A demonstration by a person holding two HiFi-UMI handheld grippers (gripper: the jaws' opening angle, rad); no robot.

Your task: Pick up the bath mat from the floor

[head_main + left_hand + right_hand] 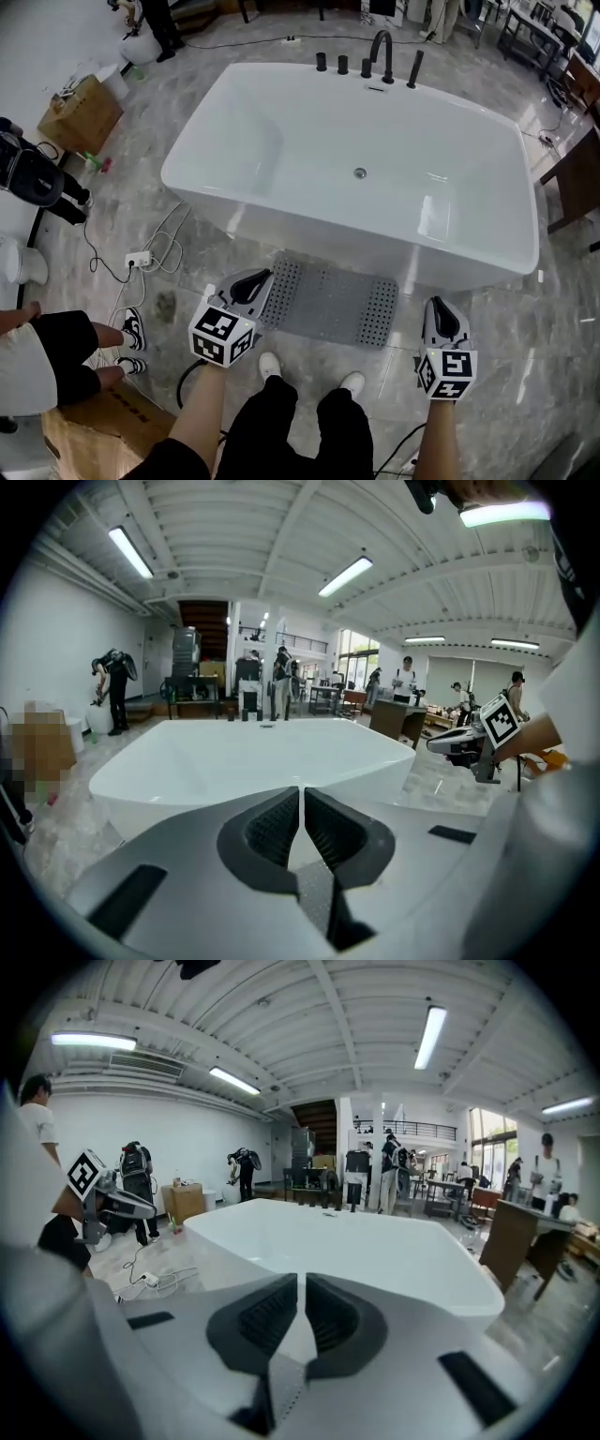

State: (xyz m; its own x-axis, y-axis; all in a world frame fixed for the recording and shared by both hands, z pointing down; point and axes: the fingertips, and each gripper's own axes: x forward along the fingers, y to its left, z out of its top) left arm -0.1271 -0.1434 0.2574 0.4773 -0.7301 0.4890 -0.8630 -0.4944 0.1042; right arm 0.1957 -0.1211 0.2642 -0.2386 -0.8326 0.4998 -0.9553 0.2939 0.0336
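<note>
Left gripper [262, 277]: nearest the lens. Its jaws are pressed together with nothing between them. In the head view it hangs over the left end of the mat, and whether it touches cannot be told.
Right gripper [438, 305]: jaws likewise closed and empty, over bare floor just beyond the mat's right end.
Bath mat [328, 302]: grey and rectangular, with perforated bands at both ends. It lies flat on the floor, its long side along the foot of the bathtub, just ahead of the person's white shoes [270, 366].
Bathtub [309, 236]: white and freestanding, with a drain [360, 172] in its bottom and a black faucet set [382, 58] on the far rim.
Floor [202, 281]: grey marbled tile.
Power strip [139, 259]: white, with loose cables, on the floor left of the tub.
Cardboard box [80, 114]: farther left, well apart from the tub.
Bystander [56, 356]: at the left edge, in dark shorts and sneakers.
</note>
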